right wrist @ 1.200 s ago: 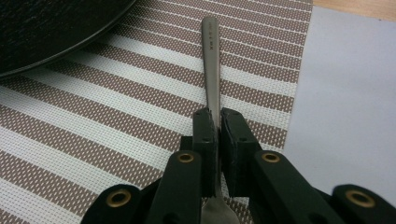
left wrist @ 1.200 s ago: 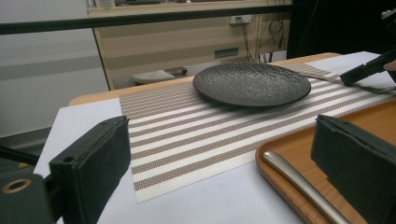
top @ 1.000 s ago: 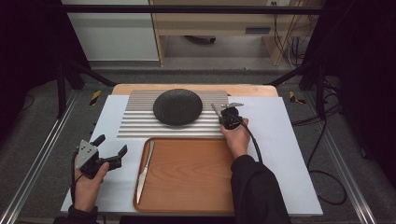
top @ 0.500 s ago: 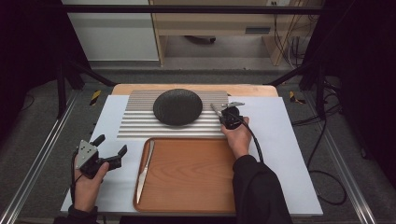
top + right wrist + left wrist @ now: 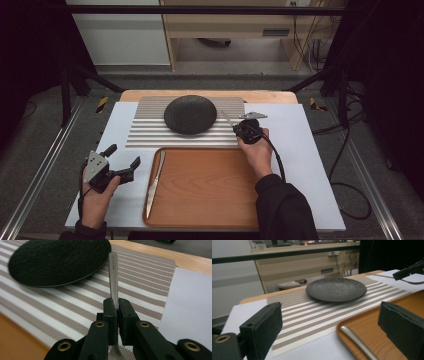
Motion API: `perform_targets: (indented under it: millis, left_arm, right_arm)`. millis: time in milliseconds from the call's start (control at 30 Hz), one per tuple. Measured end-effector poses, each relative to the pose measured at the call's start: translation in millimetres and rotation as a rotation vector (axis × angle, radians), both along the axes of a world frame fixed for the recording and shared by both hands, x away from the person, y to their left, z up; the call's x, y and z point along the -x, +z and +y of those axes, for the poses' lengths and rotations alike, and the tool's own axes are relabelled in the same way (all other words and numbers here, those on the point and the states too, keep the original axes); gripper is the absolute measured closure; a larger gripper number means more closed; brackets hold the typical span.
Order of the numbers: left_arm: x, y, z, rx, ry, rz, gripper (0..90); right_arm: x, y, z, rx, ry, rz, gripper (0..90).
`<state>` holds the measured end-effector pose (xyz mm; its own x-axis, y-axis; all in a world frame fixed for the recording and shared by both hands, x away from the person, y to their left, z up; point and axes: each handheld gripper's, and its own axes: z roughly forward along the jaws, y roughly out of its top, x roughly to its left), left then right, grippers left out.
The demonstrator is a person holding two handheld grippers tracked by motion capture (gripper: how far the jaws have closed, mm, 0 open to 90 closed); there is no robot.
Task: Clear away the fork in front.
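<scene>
Beside the dark plate, right gripper pinches a utensil over the striped mat, not yet laid; left gripper spread, knife on tray untouched.

A dark round plate sits on a striped placemat at the far side. Near it, a wooden tray holds a knife along its left edge.

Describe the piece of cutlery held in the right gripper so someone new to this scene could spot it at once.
Start at the striped placemat at the far side of the table, where a dark round plate sits. Just right of the plate, the right gripper is shut on a slim steel utensil whose handle points toward the plate's rim. Unlike the knife lying flat in the wooden tray, it is clamped between black fingers.
</scene>
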<state>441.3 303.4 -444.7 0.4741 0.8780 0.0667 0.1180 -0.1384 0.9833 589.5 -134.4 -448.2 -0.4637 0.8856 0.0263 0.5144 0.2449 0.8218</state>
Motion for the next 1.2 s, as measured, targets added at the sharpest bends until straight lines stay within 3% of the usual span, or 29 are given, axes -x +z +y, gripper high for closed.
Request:
perform_targets:
  millis: [200, 467, 633, 900, 1000, 1200]
  left_arm:
    - [-1.8, 16.0, -22.7, 0.023, -0.073, -0.011, 6.5]
    - [-11.5, 27.5, -58.0, -0.010, -0.151, -0.017, 6.6]
    - [-17.0, 29.0, -72.9, -0.062, -0.192, -0.012, 6.6]
    - [-27.5, 31.2, -97.4, -0.226, -0.249, -0.041, 9.0]
    - [-36.1, 32.8, -108.6, -0.282, -0.267, -0.069, 11.5]
    - [-49.8, 34.4, -126.9, -0.479, -0.290, -0.159, 14.9]
  right_arm:
    - [28.0, 7.3, -0.1, -0.011, 0.049, -0.046, 85.4]
    - [56.8, 6.5, 3.5, -0.051, 0.096, -0.082, 85.4]
    - [67.4, 9.9, 7.4, -0.056, 0.132, -0.083, 85.4]
    - [76.9, 23.8, 12.8, -0.031, 0.179, -0.078, 85.4]
    - [80.3, 30.0, 15.2, -0.024, 0.187, -0.082, 85.4]
    - [87.1, 40.1, 20.5, -0.007, 0.216, -0.076, 85.4]
